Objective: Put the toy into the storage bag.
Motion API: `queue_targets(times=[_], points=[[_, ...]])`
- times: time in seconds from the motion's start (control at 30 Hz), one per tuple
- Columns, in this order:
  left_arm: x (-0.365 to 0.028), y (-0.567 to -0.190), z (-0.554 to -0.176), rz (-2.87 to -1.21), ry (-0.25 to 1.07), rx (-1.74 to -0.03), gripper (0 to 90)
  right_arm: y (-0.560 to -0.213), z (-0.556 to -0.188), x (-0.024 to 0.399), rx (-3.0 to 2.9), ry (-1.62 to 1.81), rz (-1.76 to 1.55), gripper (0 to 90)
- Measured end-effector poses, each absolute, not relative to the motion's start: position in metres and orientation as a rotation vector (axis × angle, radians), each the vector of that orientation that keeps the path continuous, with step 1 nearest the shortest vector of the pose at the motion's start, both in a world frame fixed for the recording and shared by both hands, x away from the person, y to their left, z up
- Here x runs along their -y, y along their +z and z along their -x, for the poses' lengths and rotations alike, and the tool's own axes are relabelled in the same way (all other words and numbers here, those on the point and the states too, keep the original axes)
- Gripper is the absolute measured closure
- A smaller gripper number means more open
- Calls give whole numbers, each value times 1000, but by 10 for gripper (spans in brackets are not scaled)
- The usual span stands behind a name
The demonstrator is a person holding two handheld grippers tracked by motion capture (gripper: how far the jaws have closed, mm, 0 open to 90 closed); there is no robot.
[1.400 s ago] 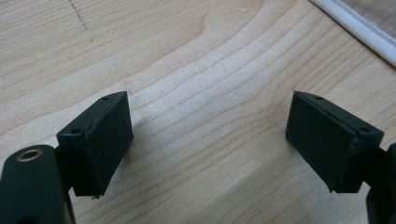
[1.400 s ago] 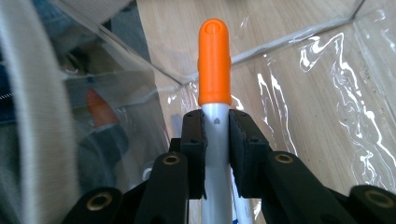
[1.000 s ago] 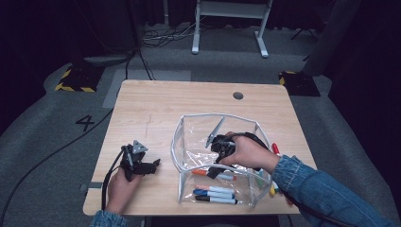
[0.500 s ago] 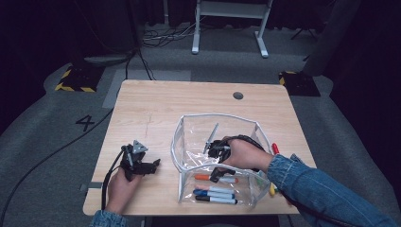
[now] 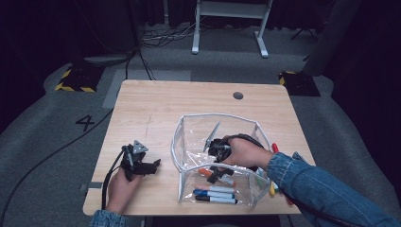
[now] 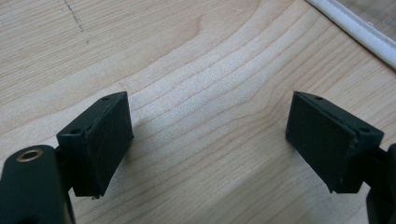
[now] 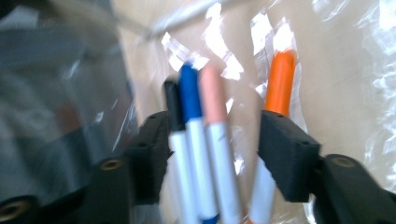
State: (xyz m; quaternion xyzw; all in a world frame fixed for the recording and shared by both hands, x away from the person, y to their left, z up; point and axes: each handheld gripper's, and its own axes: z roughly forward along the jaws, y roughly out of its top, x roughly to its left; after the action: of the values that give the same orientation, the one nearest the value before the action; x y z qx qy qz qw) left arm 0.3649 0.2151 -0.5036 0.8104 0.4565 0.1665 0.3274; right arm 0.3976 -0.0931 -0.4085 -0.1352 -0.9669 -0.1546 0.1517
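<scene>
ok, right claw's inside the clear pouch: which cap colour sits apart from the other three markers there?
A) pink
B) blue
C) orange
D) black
C. In the right gripper view the orange marker lies alone by the right claw's far finger, with a gap to the black, blue and pink ones bunched side by side.

right sleeve (image 5: 321, 187): blue denim | hand-held gripper (image 6: 210, 144): black jaws, screw holes | cable (image 5: 109, 177): black
</scene>
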Motion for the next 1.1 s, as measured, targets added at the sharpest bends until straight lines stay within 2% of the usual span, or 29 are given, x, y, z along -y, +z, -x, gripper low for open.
queue_targets(times=[0.33, 0.67, 1.1], points=[[-215, -504, -365, -2122, 437, -1196, 149, -368, -408, 106, 2913, -716, 532, 424], [-215, -504, -365, -2122, 437, -1196, 149, -315, -393, 126, 2946, -948, 600, 433], [-215, -504, -365, -2122, 435, -1197, 149, -276, -373, 196, 2937, -1099, 800, 449]])
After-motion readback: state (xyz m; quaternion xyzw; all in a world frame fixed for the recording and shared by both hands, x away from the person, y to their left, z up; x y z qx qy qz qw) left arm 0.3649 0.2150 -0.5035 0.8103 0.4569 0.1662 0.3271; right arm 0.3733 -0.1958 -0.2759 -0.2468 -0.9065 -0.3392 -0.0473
